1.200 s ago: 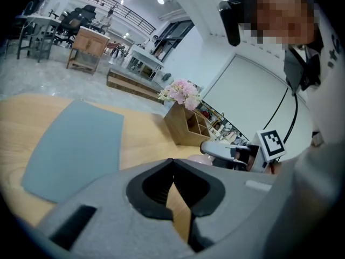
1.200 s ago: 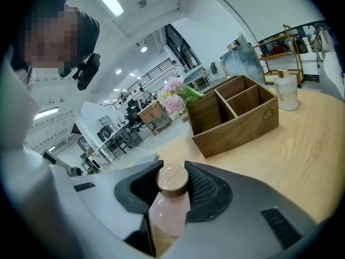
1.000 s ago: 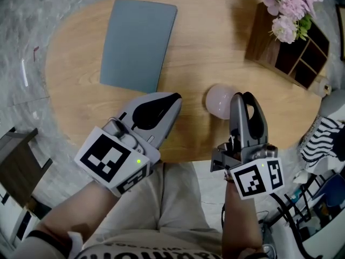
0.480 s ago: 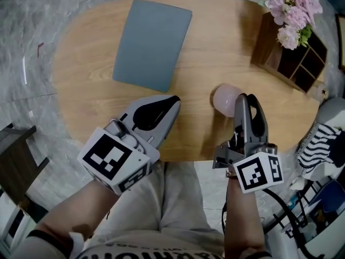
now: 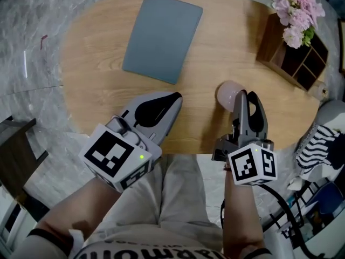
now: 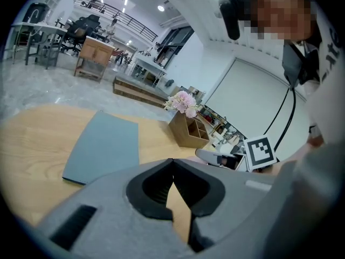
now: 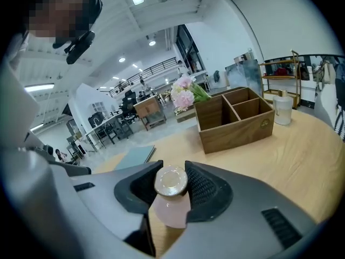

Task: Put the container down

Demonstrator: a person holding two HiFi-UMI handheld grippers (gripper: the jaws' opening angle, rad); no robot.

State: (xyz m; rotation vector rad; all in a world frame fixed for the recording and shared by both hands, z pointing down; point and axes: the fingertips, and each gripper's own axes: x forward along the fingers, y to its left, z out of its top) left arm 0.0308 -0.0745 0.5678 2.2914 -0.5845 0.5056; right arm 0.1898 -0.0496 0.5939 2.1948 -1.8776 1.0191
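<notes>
A small pink container (image 5: 227, 93) with a pearly round cap (image 7: 171, 181) sits between the jaws of my right gripper (image 5: 246, 94), low over the wooden table (image 5: 108, 85) near its front edge. In the right gripper view both ribbed pads (image 7: 200, 188) press on the cap, with the pink body (image 7: 169, 212) hanging below, so my right gripper (image 7: 171, 172) is shut on it. Whether it touches the tabletop I cannot tell. My left gripper (image 5: 173, 97) hovers left of it over the front edge. In its own view, my left gripper (image 6: 172, 163) has its jaw tips meeting and nothing between them.
A grey-blue flat mat (image 5: 163, 38) lies at the table's back left. A dark wooden compartment box (image 5: 294, 55) with pink flowers (image 5: 294, 7) stands at the back right, with a small white bottle (image 7: 282, 108) beside it. The person's legs are under the front edge.
The head view has drifted, so the table and mat sit further right in the picture. Both grippers keep about the same places over the table, and the right one still grips the container.
</notes>
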